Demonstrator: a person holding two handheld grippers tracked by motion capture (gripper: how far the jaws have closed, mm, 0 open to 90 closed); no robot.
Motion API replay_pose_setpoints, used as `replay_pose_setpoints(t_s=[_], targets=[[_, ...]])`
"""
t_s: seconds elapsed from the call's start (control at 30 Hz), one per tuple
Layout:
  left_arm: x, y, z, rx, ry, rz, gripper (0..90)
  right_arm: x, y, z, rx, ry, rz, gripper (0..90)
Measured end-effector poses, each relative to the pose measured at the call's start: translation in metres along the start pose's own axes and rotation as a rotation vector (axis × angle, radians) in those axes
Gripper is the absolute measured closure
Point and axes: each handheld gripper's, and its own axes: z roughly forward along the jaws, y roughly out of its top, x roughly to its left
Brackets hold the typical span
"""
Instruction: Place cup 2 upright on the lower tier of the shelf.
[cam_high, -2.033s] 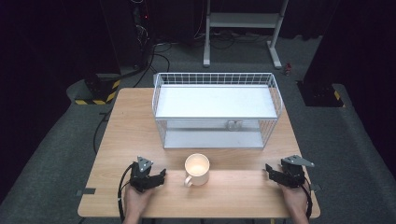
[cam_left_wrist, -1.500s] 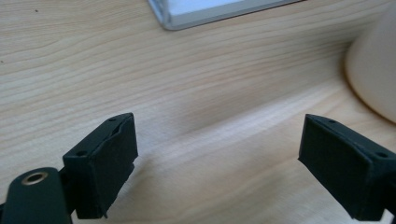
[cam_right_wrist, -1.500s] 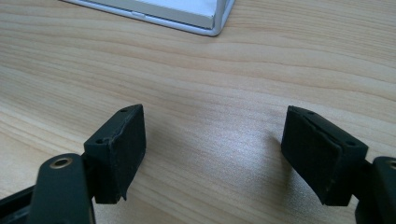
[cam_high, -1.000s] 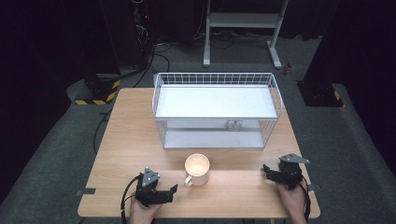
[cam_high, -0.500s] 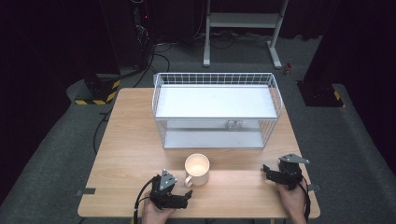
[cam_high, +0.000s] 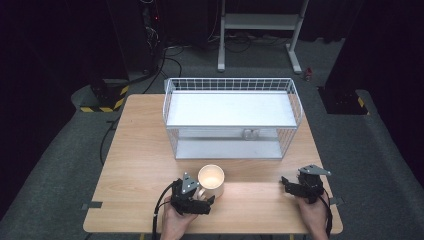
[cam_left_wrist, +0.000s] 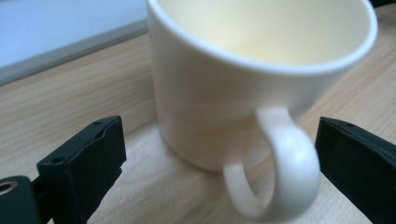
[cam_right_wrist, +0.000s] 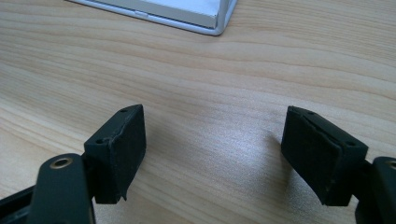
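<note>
Item: one cream mug (cam_high: 211, 181), upright on the counter (cam_high: 140, 155) near its front edge, just in front of the wire shelf rack (cam_high: 232, 117). Left tool (cam_high: 206, 202) sits close at the mug's near-left side; its jaws, just opened wider, stand released either side of the mug handle (cam_left_wrist: 275, 172) without touching it. Right tool (cam_high: 285, 182): one, released, nothing between its jaws, well apart at the front right. Count: two tools, one rack. Bare wood lies between mug and right tool.
</note>
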Motion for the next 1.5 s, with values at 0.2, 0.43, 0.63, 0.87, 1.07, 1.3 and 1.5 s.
replay_pose_setpoints(t_s=[0.2,0.43,0.63,0.87,1.07,1.3,1.5], targets=[[-0.001,0.005,0.006,-0.003,0.002,0.010,3.4,0.000,0.000,0.000,0.000,-0.001,0.000,22.1],[-0.006,0.011,0.014,-0.012,0.004,0.021,4.2,0.000,0.000,0.000,0.000,0.000,0.000,22.1],[-0.007,0.015,0.018,-0.014,0.011,0.025,4.1,0.000,0.000,0.000,0.000,-0.001,0.000,22.1],[-0.010,0.018,0.022,-0.028,0.028,0.046,7.1,0.000,0.000,0.000,0.000,-0.001,0.000,22.1],[-0.011,0.020,0.024,-0.033,0.048,0.048,8.3,0.000,0.000,0.000,0.000,-0.001,0.000,22.1],[-0.012,0.021,0.023,-0.033,0.065,0.061,8.9,0.000,0.000,0.000,0.000,-0.001,0.000,22.1],[-0.013,0.021,0.023,-0.039,0.075,0.055,9.0,0.000,0.000,0.000,0.000,0.001,-0.002,22.1]])
